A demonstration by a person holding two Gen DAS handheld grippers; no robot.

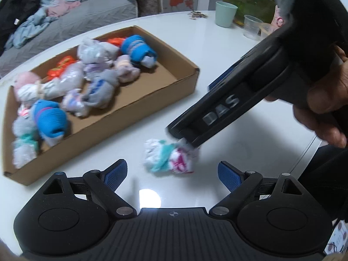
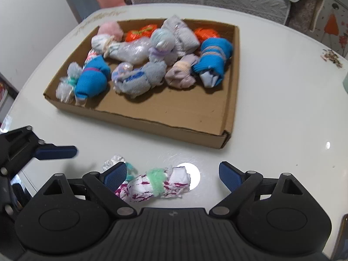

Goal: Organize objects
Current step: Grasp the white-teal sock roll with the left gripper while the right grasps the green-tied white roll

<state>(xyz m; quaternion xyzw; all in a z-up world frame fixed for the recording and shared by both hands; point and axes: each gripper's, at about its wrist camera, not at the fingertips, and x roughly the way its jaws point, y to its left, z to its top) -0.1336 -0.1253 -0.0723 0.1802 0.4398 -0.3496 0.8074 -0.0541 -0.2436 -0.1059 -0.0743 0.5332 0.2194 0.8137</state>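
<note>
A rolled white sock bundle [image 1: 169, 158] with magenta marks and a green band lies on the white table [image 1: 217, 50], in front of the cardboard box [image 1: 152, 100]. My left gripper [image 1: 171, 164] hangs over it, open, the bundle just beyond its fingertips. My right gripper [image 2: 172, 165] is open too. The bundle [image 2: 152, 184] lies between its fingers, close by the left pad and well clear of the right one. Its black body [image 1: 217, 108] slants in from the right in the left wrist view, the tip over the bundle. The box [image 2: 152, 121] holds several rolled sock bundles.
A green cup [image 1: 225, 14] and a clear plastic cup [image 1: 252, 26] stand at the table's far right. A grey sofa [image 1: 87, 10] with loose clothes is behind. A hand [image 1: 322, 100] grips the right tool. One left finger [image 2: 58, 152] reaches in from the left edge.
</note>
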